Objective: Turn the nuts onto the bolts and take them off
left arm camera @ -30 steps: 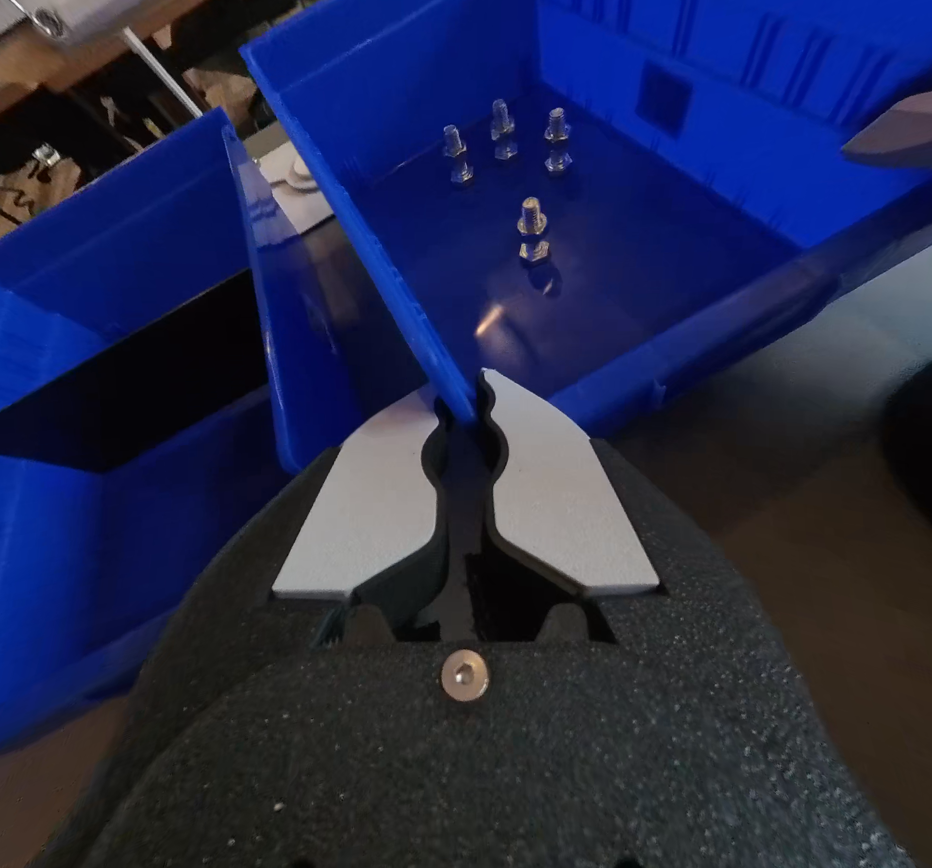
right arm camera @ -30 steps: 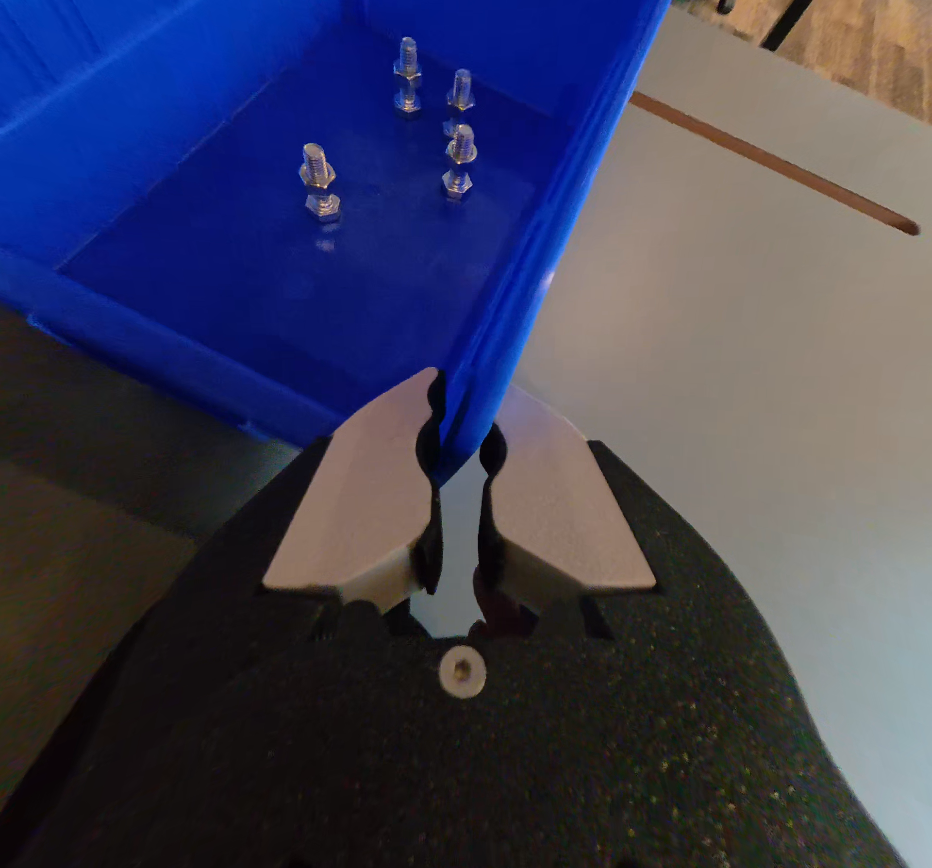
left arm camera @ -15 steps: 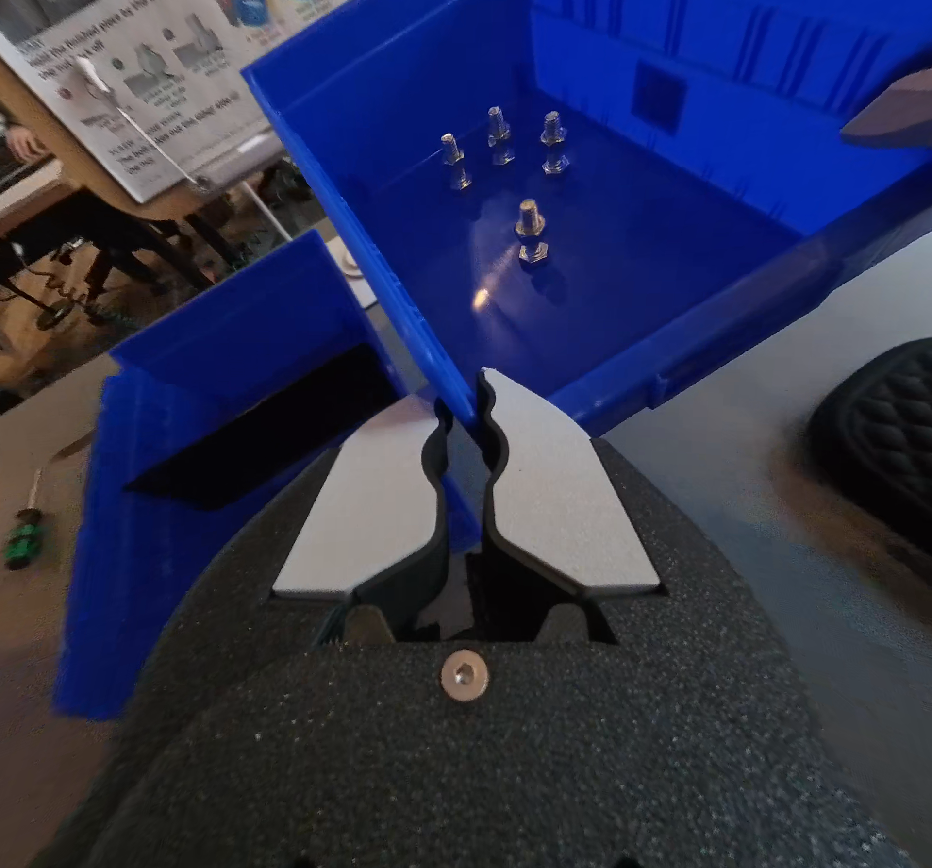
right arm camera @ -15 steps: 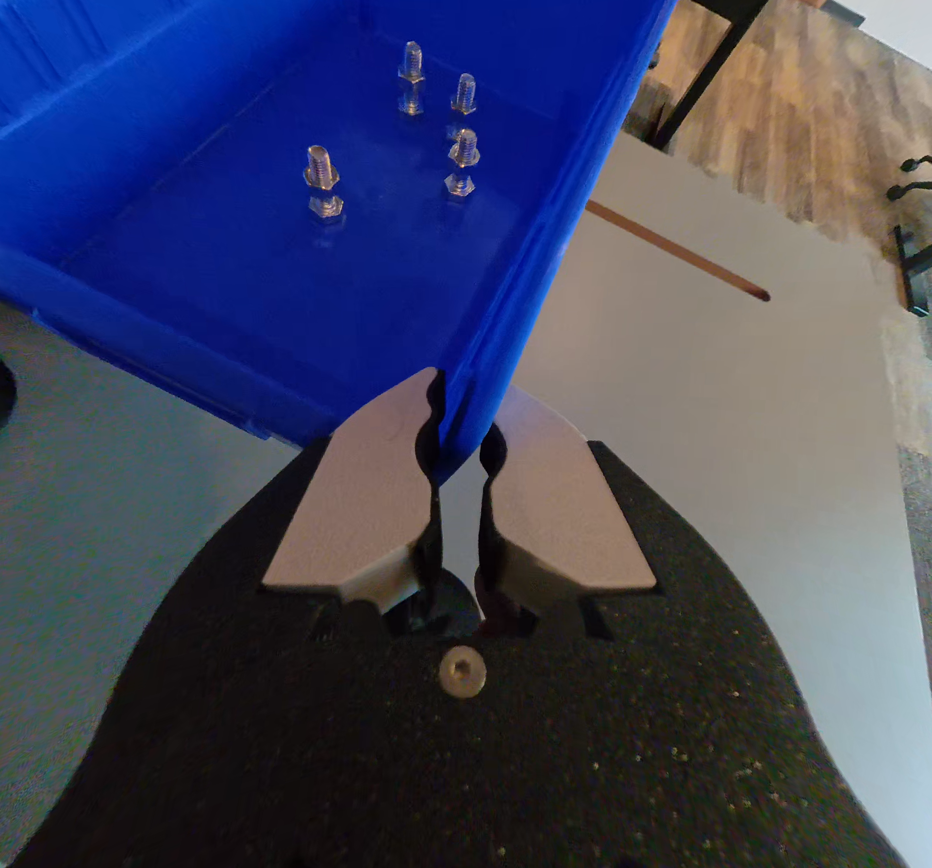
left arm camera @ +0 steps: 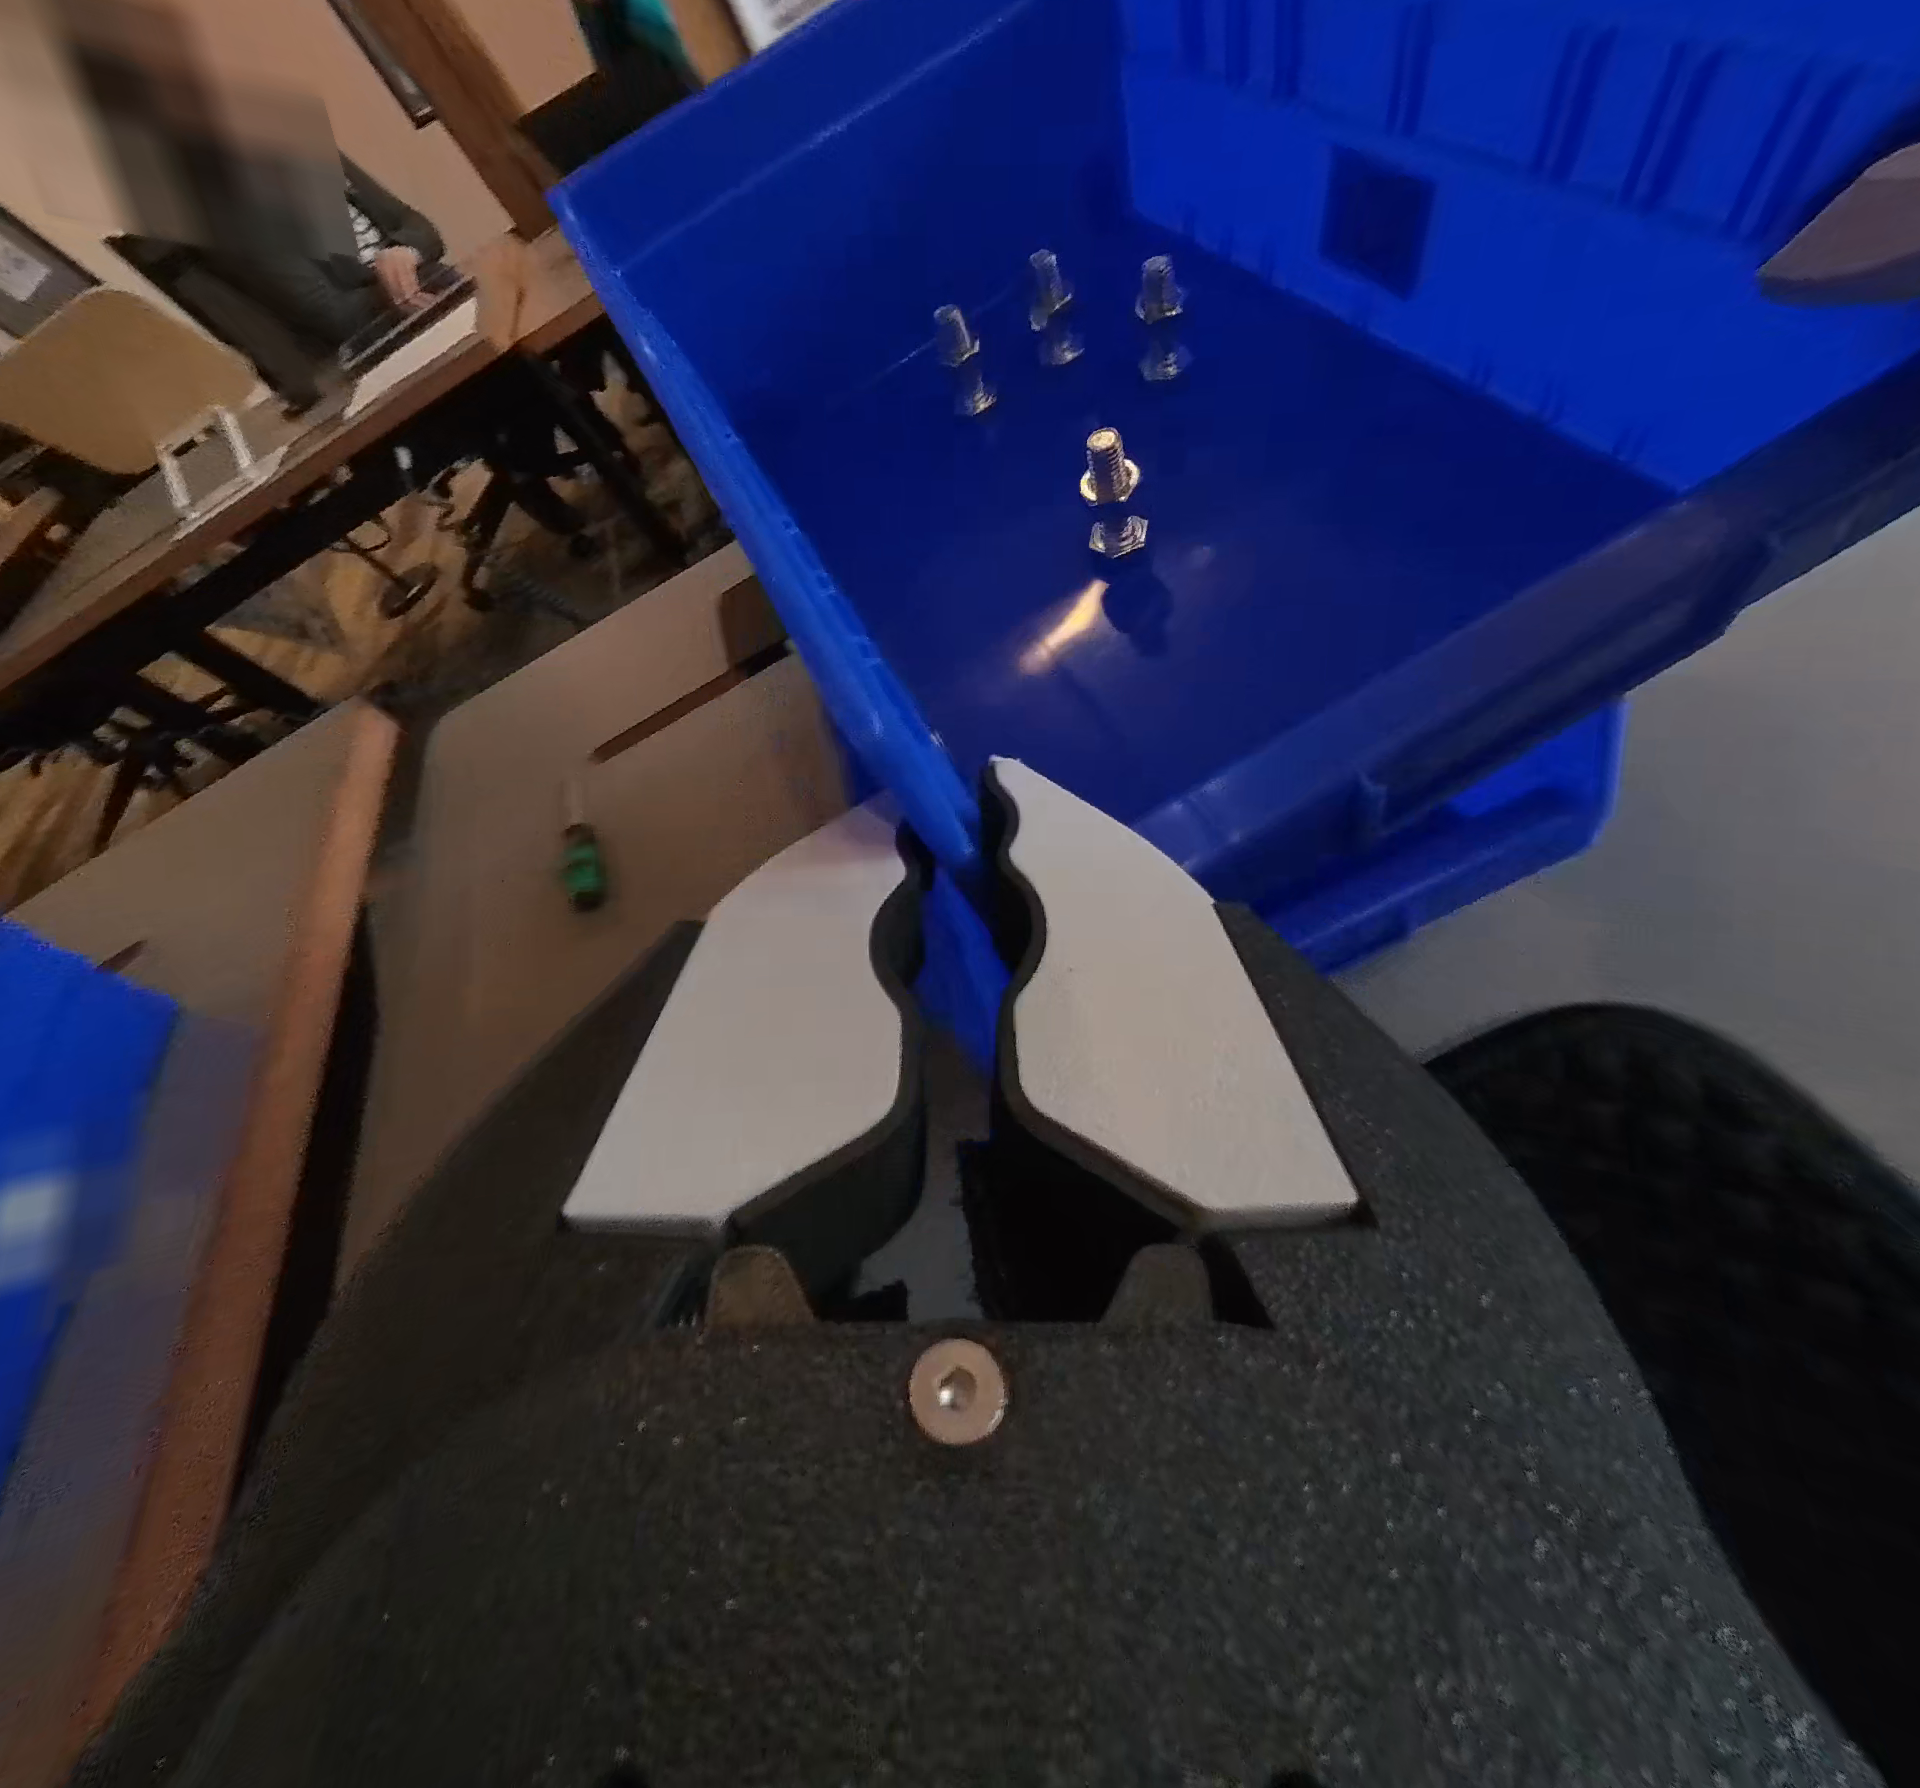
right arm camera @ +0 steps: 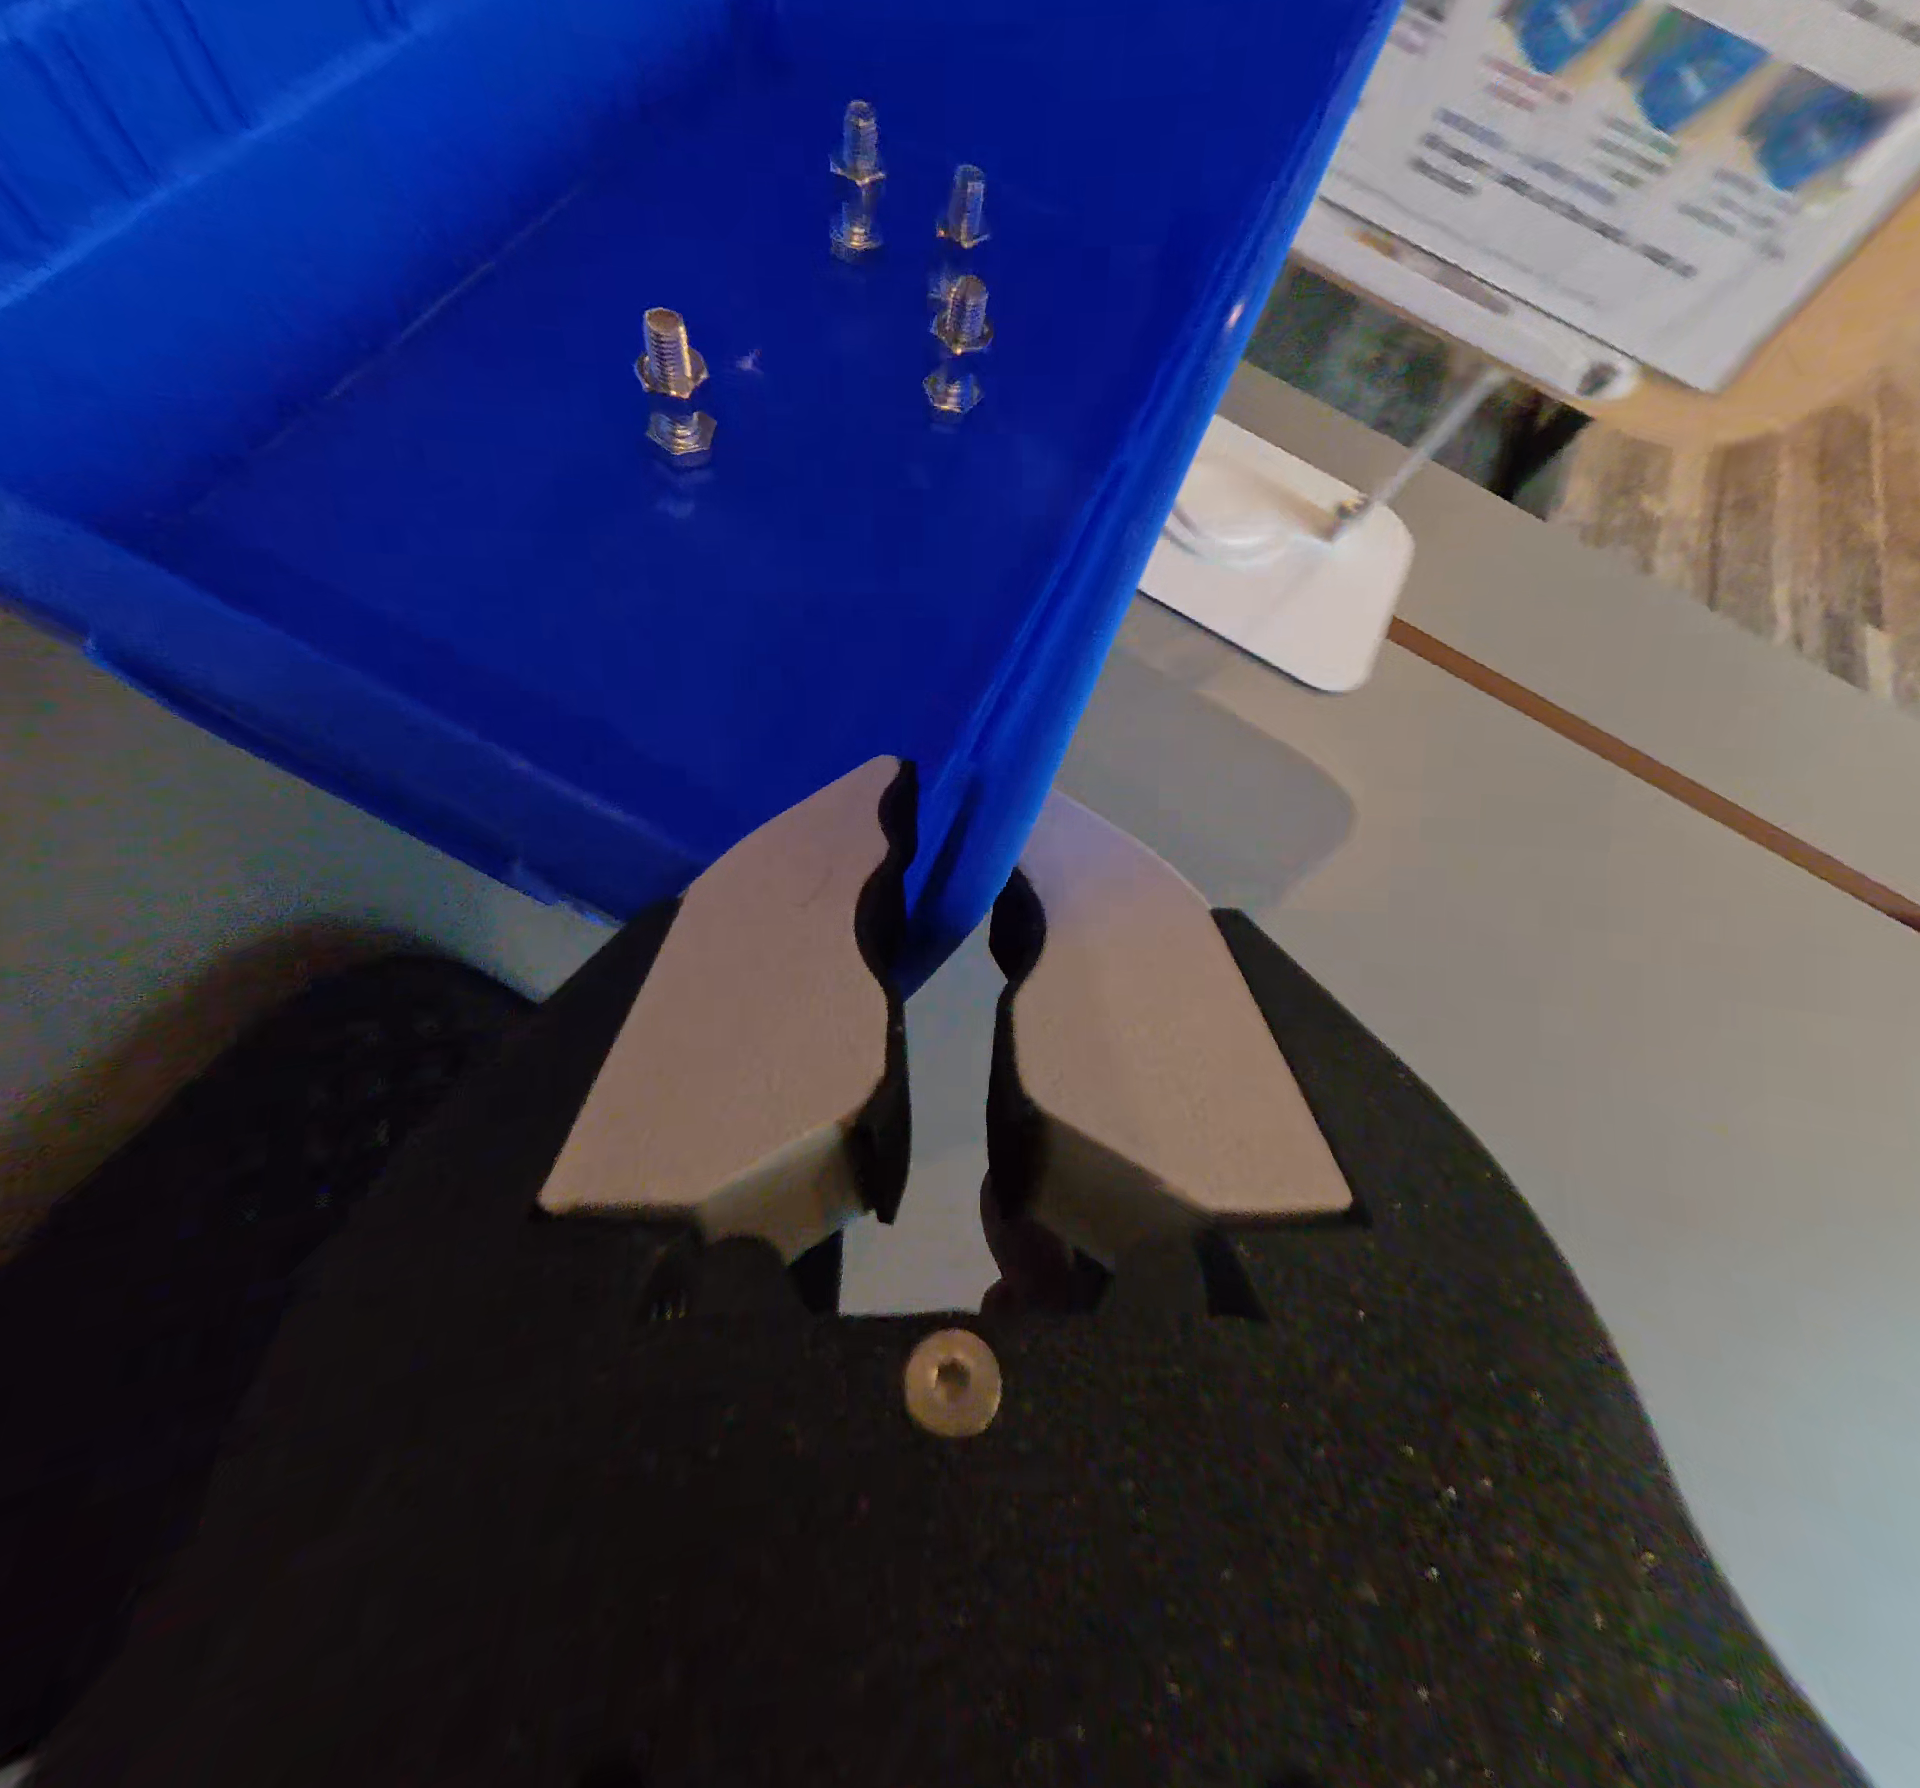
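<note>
A blue plastic bin (left arm camera: 1351, 76) holds several silver bolts standing upright on its floor, each with a nut on its thread. The nearest bolt (left arm camera: 1112, 491) stands apart from the rest (left arm camera: 1049, 304). My left gripper (left arm camera: 951, 824) is shut on the bin's left wall near the front corner. My right gripper (right arm camera: 956, 803) is shut on the bin's right wall (right arm camera: 1195, 388). The bin hangs tilted above the table between both grippers. The bolts also show in the right wrist view (right arm camera: 675, 388). A right fingertip (left arm camera: 1839, 252) shows at the bin's far rim.
A second blue bin (left arm camera: 62, 1167) sits at the far left. A green-handled screwdriver (left arm camera: 580, 871) lies on the table. A black padded object (left arm camera: 1714, 1219) is to the right. A white stand base (right arm camera: 1288, 585) carries a printed sheet (right arm camera: 1662, 128). A person (left arm camera: 343, 252) sits at a desk behind. About 20 cm separates my left fingertips from my right.
Both grippers have kept their hold and carried the bin up and away from the second blue bin, which has slid to the left edge. The bolts stay upright.
</note>
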A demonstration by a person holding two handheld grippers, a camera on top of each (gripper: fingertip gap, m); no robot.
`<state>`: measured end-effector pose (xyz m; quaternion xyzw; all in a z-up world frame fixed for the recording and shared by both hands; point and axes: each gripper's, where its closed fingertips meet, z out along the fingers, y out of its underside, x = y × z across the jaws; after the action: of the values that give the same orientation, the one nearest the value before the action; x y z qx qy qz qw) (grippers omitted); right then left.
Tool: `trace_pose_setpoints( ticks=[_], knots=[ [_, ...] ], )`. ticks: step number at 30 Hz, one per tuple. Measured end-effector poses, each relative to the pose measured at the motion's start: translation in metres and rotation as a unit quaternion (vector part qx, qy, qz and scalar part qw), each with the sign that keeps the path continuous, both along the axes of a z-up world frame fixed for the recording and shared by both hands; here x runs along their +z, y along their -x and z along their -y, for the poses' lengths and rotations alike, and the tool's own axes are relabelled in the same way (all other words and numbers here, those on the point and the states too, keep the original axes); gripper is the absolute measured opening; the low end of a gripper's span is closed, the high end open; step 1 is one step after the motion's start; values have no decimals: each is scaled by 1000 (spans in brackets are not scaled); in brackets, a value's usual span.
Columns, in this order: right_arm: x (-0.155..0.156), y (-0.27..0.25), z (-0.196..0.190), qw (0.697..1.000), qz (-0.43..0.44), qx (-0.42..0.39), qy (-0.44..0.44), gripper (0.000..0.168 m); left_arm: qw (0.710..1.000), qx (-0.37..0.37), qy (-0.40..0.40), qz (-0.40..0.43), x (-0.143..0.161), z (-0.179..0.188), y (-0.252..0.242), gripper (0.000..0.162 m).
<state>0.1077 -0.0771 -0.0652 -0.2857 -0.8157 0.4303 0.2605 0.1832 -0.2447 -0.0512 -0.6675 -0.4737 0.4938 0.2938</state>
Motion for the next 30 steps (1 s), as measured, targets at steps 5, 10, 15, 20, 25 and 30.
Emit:
trace_pose_setpoints(
  ticks=[5, 10, 15, 20, 25, 30],
  knots=[
    [-4, -20, 77, 999, 15, 48, 15, 11, 999, 50, 13, -3, 4, 70, -31, 7],
    [-8, -42, 148, 995, 17, 91, 26, 11, 995, 101, 19, -12, 3, 134, -65, 6],
    [-18, -67, 203, 991, 30, 122, 35, 12, 991, 134, 23, -12, -1, 185, -95, 6],
    [-36, -85, 236, 989, 47, 138, 23, 12, 988, 152, 16, -1, -18, 216, -117, 6],
    [-47, -97, 258, 988, 39, 150, -1, 13, 986, 165, -7, -2, -37, 239, -131, 5],
    [-70, -104, 268, 988, 38, 148, -21, 14, 987, 162, -23, 1, -62, 252, -135, 5]
  ],
)
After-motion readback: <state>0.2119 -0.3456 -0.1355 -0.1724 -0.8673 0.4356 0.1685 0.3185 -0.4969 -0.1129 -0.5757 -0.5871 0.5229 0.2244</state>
